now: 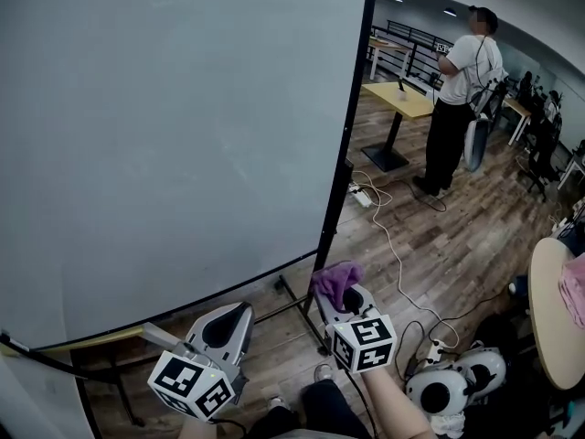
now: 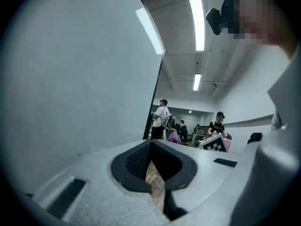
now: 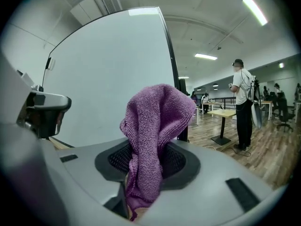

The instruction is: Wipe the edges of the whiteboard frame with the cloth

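Observation:
A large whiteboard (image 1: 164, 135) fills the left of the head view, with a thin black frame (image 1: 345, 144) down its right edge and along the bottom. My right gripper (image 1: 352, 293) is shut on a purple cloth (image 1: 335, 278), held just right of the board's lower right corner. In the right gripper view the cloth (image 3: 157, 121) stands bunched up out of the jaws of this gripper (image 3: 146, 159), with the frame edge (image 3: 170, 65) behind it. My left gripper (image 1: 239, 311) sits below the bottom edge, shut and holding nothing (image 2: 153, 147).
A person (image 1: 462, 90) stands by a yellow table (image 1: 402, 99) at the back right. A white cable (image 1: 393, 245) and a power strip (image 1: 361, 195) lie on the wooden floor. A round table (image 1: 548, 309) and white devices (image 1: 457, 382) are at the right.

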The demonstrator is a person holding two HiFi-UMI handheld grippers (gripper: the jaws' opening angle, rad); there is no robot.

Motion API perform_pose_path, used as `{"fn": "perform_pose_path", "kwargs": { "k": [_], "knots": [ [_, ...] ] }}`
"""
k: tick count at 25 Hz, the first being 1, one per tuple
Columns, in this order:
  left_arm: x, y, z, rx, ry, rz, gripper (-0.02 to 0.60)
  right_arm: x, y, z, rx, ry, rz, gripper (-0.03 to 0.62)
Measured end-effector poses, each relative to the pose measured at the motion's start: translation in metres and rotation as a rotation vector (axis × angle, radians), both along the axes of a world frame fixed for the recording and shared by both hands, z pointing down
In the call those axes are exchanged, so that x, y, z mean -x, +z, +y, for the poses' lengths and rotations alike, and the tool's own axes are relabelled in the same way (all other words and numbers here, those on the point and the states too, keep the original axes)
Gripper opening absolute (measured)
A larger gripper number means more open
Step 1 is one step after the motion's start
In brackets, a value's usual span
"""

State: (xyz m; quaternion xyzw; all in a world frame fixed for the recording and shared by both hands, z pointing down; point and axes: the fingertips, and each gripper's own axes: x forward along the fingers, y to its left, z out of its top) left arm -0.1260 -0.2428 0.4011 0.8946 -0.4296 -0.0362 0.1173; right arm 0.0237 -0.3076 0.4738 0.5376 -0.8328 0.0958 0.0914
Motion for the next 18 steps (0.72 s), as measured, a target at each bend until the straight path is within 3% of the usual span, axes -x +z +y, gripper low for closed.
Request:
{"fn": "perform_pose_path", "kwargs": {
  "k": [4, 9, 18],
  "knots": [
    [0.003, -0.006, 0.007, -0.023, -0.005, 0.025, 0.017, 0.003, -0.017, 0.018, -0.034, -0.023, -0.03, 0.146],
    [0.004, -0.014, 0.016, -0.057, -0.05, 0.005, 0.017, 0.006, -0.037, 0.034, -0.072, -0.075, -0.057, 0.146],
    [-0.005, -0.028, 0.058, -0.09, -0.217, -0.018, 0.017, 0.002, -0.065, 0.077, -0.11, -0.235, -0.044, 0.146]
  ]
}}
